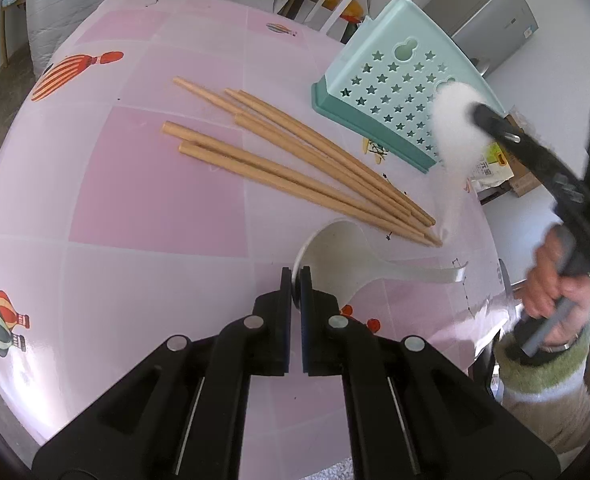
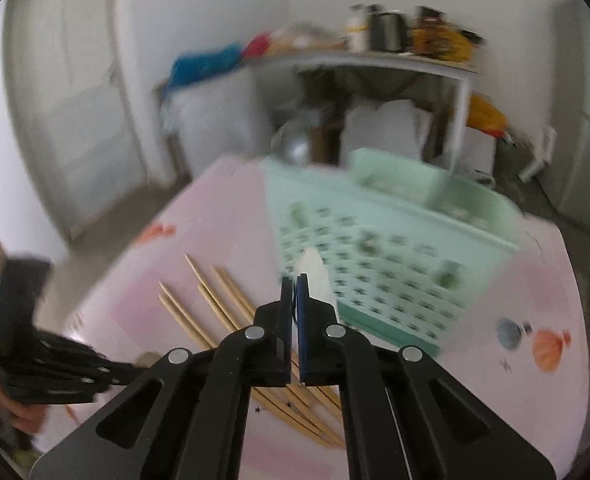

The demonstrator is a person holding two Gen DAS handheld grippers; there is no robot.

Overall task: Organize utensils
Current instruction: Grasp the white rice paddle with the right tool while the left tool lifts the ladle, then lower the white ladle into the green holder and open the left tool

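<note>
spoon [image 1: 347,256] pinched by left gripper [image 1: 295,280] fingers on table [image 1: 135,200].

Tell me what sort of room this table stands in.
Probably a home kitchen or dining corner that doubles as storage. A pink balloon-print tablecloth bears wooden chopsticks and a mint utensil holder, a grey fridge stands behind, and a cluttered shelf carries a kettle.

The left gripper [image 1: 295,284] pinches the rim of a white spoon [image 1: 347,252] lying near the table's [image 1: 135,200] right edge — its handle pointing toward that edge. Wooden chopsticks [image 1: 295,160] fan across the middle of the pink table. A mint utensil holder [image 1: 399,92] lies by the far right edge. The right gripper [image 1: 479,114] holds a blurred white object [image 1: 451,128] above it, a hand [image 1: 555,284] gripping its handle.
</note>
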